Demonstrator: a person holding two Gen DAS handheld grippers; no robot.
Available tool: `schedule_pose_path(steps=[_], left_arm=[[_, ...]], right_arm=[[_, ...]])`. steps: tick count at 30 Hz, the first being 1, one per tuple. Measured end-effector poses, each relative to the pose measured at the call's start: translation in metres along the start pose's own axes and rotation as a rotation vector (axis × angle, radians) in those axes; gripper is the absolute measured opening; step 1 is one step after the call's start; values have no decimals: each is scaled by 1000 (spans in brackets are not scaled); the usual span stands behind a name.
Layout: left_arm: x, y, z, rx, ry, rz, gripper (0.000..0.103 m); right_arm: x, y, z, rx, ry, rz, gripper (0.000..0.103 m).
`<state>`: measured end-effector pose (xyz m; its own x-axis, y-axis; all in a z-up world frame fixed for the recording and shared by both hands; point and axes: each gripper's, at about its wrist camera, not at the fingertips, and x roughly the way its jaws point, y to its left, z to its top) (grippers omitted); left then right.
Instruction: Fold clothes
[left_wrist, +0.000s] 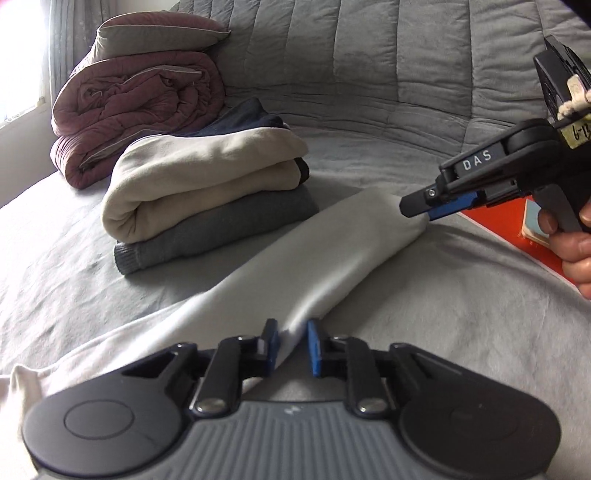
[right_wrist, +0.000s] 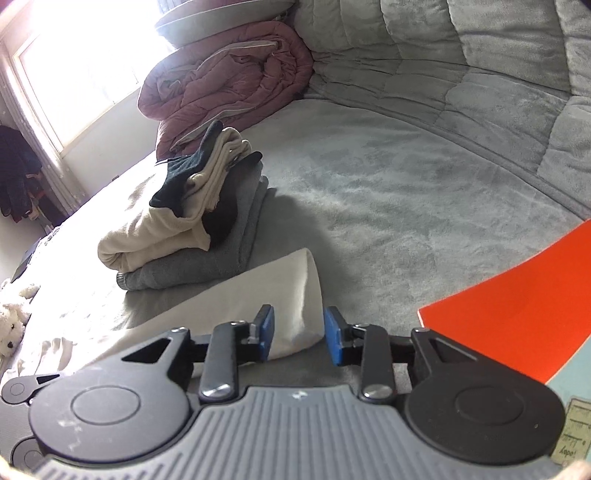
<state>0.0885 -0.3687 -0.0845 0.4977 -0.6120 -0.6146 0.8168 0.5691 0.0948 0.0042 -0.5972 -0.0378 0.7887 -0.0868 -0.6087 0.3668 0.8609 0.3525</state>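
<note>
Firstly, through the left wrist view, the left claw (left_wrist: 291, 345) is seen at 6 o'clock, its blue pads (left_wrist: 272, 343) pinching the near end of a pale grey garment (left_wrist: 314, 266) that is stretched across the grey bed (left_wrist: 443, 295) toward 2 o'clock. At that far end the right claw (left_wrist: 419, 212) is seen, held by a hand (left_wrist: 574, 243), with its tips touching the cloth; whether they grip it cannot be told from this view. A stack of folded clothes (left_wrist: 199, 199), cream over grey, is found at 10 o'clock, just beside the garment, and a rolled maroon duvet (left_wrist: 140, 107) lies behind it at 11 o'clock. An orange board (left_wrist: 517, 229) shows at 3 o'clock.

Through the right wrist view, the right claw (right_wrist: 298, 336) is seen at 6 o'clock with its pads (right_wrist: 334, 339) spread, and the end of the pale grey garment (right_wrist: 258, 306) lies between them, touching the left pad only. The stack of folded clothes (right_wrist: 192, 229) is placed at 10 o'clock, the maroon duvet (right_wrist: 229, 92) at 11 o'clock and the orange board (right_wrist: 517, 314) at 4 o'clock.
</note>
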Motion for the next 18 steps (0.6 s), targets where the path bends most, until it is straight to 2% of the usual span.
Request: schedule_pose_path(steps=[1, 4, 7, 11, 16, 18], left_arm=[[0, -1, 2, 4, -1, 2, 7], [-5, 2, 5, -15, -12, -8, 4], [-13, 6, 7, -21, -27, -28, 3], [-22, 6, 5, 3, -12, -98, 4], [-22, 3, -7, 74, 91, -209, 5], [-28, 5, -10, 83, 87, -222, 13]], right_arm=[[1, 1, 1, -8, -7, 0, 35], [6, 6, 2, -72, -2, -19, 1], [-1, 5, 2, -102, -15, -32, 1], [-12, -1, 2, -116, -19, -21, 1], [-8, 4, -18, -260, 62, -79, 2], [-13, 5, -21, -276, 46, -90, 7]])
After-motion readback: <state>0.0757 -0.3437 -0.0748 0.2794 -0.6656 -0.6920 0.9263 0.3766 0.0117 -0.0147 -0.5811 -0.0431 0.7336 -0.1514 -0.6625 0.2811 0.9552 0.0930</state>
